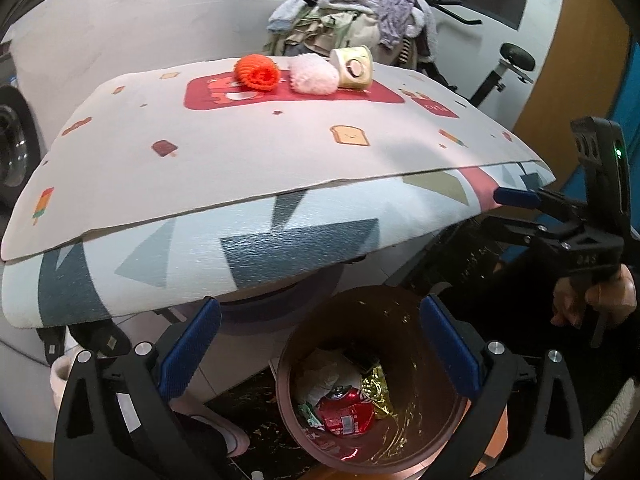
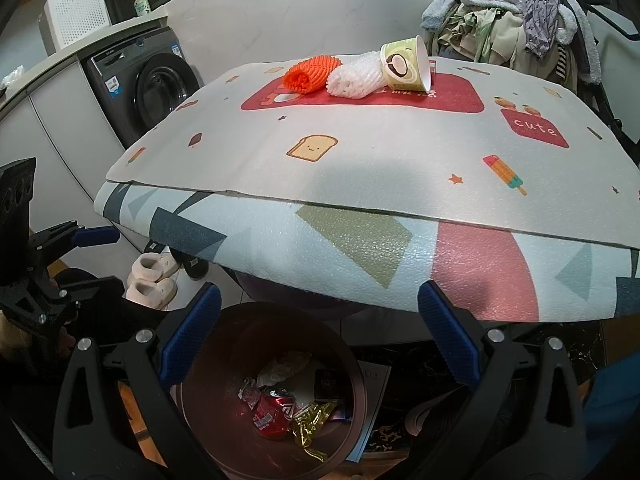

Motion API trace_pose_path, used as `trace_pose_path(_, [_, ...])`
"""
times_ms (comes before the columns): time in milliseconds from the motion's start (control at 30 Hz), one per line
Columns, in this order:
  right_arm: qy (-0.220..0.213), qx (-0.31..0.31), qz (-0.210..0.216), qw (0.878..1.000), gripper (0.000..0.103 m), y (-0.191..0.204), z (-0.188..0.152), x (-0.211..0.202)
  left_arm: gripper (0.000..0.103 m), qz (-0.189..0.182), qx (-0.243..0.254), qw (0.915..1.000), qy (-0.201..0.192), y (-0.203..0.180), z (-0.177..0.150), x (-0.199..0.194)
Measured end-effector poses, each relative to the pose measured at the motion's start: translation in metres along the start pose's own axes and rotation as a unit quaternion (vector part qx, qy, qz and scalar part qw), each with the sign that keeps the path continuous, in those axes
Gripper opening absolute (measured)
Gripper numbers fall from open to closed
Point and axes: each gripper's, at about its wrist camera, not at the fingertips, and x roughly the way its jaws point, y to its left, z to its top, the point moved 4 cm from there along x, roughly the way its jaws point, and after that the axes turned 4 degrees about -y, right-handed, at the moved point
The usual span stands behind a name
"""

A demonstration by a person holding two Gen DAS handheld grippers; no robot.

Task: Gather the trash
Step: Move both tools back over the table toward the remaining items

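A brown trash bin (image 1: 420, 412) (image 2: 224, 432) stands on the floor below the table's front edge. It holds a crushed red can (image 1: 348, 412) (image 2: 274, 412), a gold wrapper (image 1: 378, 392) (image 2: 312, 420) and crumpled paper. At the table's far side lie an orange foam net (image 1: 257, 72) (image 2: 310, 73), a white foam net (image 1: 313, 75) (image 2: 356, 78) and a tipped paper cup (image 1: 353, 67) (image 2: 406, 65). My left gripper (image 1: 320, 344) is open and empty above the bin. My right gripper (image 2: 320, 340) is open and empty above the bin; it also shows in the left wrist view (image 1: 516, 208).
The table (image 1: 248, 152) (image 2: 380, 152) has a patterned mat that overhangs its front. A washing machine (image 2: 144, 84) stands at the left. A pile of clothes (image 1: 352, 12) (image 2: 516, 12) sits behind the table. Slippers (image 2: 152, 280) lie on the floor by the bin.
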Motion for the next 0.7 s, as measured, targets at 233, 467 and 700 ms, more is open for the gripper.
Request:
trace_pose_path(233, [0.004, -0.003, 0.0, 1.0, 0.097, 0.001, -0.002, 0.002, 0.097, 0.019, -0.013, 0.9996, -0.016, 0.008, 0.004, -0.006])
trace_pose_path(467, [0.0, 0.004, -0.001, 1.0, 0.097, -0.003, -0.001, 0.0, 0.097, 0.02, -0.032, 0.9987, -0.036, 0.015, 0.01, -0.013])
trace_pose_path(700, [-0.015, 0.039, -0.017, 0.999, 0.097, -0.022, 0.015, -0.005, 0.097, 0.012, -0.056, 0.9954, -0.076, 0.03, 0.031, -0.027])
